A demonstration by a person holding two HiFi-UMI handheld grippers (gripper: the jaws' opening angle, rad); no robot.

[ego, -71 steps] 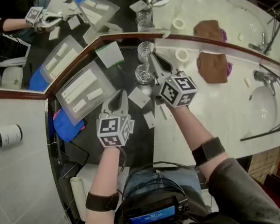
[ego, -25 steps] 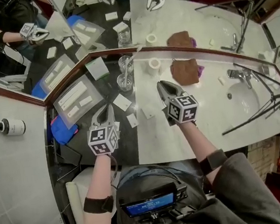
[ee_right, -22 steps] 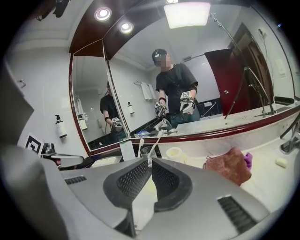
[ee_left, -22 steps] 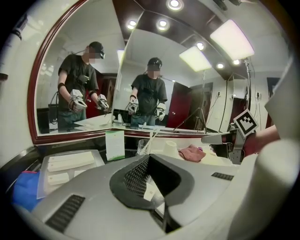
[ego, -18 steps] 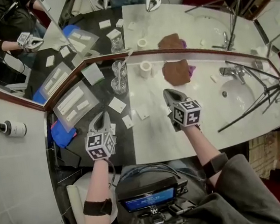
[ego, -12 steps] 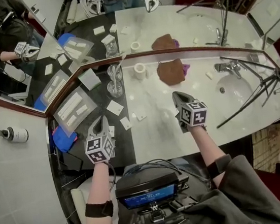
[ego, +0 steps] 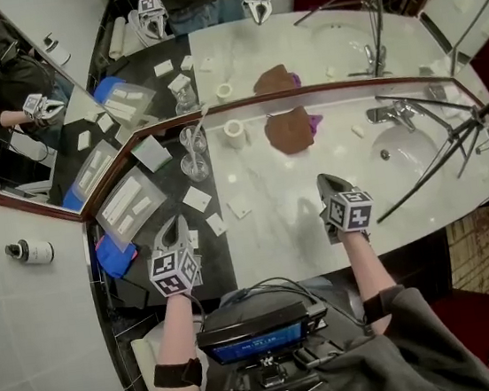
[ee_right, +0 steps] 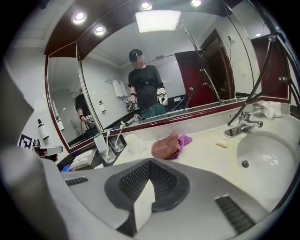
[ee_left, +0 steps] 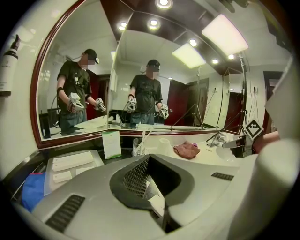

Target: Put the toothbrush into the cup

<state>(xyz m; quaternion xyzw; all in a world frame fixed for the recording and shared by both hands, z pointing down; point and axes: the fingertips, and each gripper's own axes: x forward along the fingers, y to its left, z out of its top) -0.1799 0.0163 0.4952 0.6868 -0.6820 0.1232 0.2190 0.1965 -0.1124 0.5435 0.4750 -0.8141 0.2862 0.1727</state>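
Note:
Two clear glass cups stand by the mirror's corner; the nearer cup (ego: 194,164) holds an upright white toothbrush (ego: 199,121). The left gripper view shows the cup (ee_left: 138,147) ahead, past the jaws. The right gripper view has it (ee_right: 108,153) far off at the left. My left gripper (ego: 176,219) is shut and empty over the dark counter, a little in front of the cups. My right gripper (ego: 323,180) hangs over the white marble near the front edge, well right of the cups. Its jaws have just been closing with nothing between them and now stand shut.
A brown cloth (ego: 290,130) and a white roll (ego: 234,131) lie against the mirror. The tap (ego: 386,115) and sink basin (ego: 404,149) are at the right, with tripod legs (ego: 429,170) across them. A clear tray (ego: 129,203), small white packets (ego: 197,198) and a blue pouch (ego: 113,252) lie on the left.
My right gripper has drawn away from the cups, to the right and toward the front edge of the counter. The left gripper has hardly shifted. The toothbrush stays in the cup.

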